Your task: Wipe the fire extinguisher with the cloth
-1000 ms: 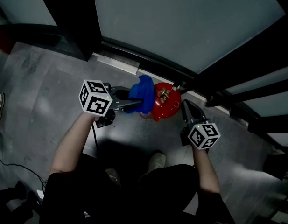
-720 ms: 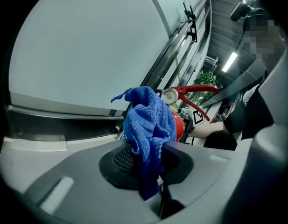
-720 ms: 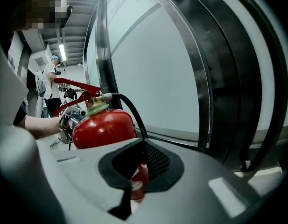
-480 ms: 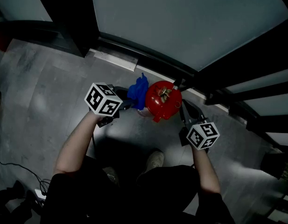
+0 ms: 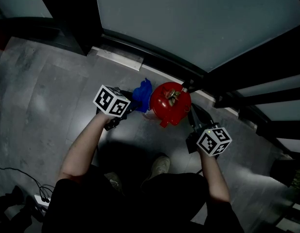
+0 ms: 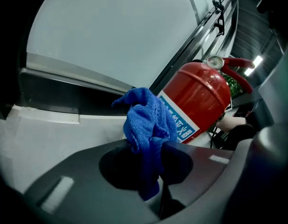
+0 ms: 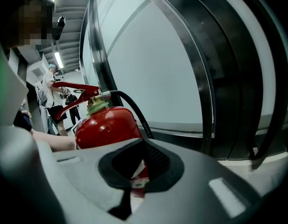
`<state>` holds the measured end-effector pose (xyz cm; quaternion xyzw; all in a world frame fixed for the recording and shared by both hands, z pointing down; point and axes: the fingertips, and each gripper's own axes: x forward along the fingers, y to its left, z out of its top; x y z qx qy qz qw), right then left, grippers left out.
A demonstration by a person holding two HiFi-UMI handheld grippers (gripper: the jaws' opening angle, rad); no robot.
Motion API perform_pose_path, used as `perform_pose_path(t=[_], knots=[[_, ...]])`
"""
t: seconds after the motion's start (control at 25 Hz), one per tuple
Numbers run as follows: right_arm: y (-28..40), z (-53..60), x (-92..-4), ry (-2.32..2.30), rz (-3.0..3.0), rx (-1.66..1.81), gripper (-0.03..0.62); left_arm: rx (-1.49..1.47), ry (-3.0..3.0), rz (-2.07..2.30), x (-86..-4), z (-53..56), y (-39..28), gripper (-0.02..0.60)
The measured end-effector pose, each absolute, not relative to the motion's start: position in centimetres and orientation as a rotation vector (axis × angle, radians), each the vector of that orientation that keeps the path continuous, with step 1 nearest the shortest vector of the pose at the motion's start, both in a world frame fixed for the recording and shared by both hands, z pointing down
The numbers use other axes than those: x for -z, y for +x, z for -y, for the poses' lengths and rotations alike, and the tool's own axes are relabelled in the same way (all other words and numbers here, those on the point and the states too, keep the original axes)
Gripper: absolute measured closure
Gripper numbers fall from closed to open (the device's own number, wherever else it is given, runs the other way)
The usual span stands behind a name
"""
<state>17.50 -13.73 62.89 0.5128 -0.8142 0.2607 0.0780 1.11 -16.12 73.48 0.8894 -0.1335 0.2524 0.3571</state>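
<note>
Grey floor tiles point(image 5: 47, 96) run up to a big frosted glass panel point(image 5: 188, 23) in a dark frame, and the fire extinguisher point(image 5: 170, 103) stands on the floor at its foot. Treat the red, glossy cylinder as heavy, rigid and slick. A wipe should not shift it, but a shove high up could tip it, so steady it by the body or neck, not by the black hose point(image 7: 134, 111). Your left gripper point(image 5: 129, 108) is clamped on the blue cloth point(image 5: 141, 93), soft and limp, bunched just left of the cylinder. Whether it touches the metal is hard to tell. Your right gripper point(image 5: 194, 114) sits just right of the cylinder, jaws together and seemingly empty. Light is dim. Your shoe point(image 5: 161, 166) is near the base, and a cable point(image 5: 13, 174) trails at the near left.
</note>
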Motion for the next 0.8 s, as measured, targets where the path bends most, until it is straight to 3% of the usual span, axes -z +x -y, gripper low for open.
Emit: perform_pose_path(t=[0.8], knots=[[17.5, 13.5, -64.3, 1.5, 2.434, -0.882, 0.591, -0.787, 2.016, 0.585, -87.7, 15.2, 0.7, 0.514]])
